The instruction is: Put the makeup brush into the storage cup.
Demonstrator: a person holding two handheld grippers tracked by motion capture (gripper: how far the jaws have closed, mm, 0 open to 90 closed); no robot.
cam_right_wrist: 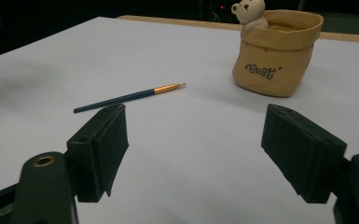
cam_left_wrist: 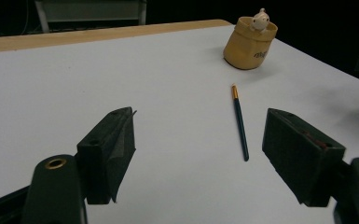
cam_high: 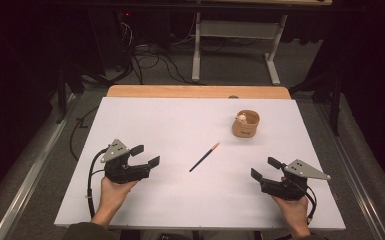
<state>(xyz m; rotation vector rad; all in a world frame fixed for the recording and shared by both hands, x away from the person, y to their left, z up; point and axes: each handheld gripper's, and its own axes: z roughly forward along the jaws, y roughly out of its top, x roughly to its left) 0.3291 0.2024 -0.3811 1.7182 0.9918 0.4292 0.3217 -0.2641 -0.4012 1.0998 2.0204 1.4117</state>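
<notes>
Both the left gripper (cam_high: 145, 155) and right gripper (cam_high: 265, 168), jaws wide and empty, rest near the table's (cam_high: 145, 120) front corners, flanking the paintbrush (cam_high: 204, 157) lying mid-table, well short of the bear-trimmed pot (cam_high: 245, 124), presumably its destination.

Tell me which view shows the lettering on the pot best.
The right gripper view: the pot is close and its dark script faces the camera, sharp enough to make out. The left gripper view shows the pot farther off, with the script a small mark low on its side. In the high view, the pot is tiny and the mark unreadable.
</notes>
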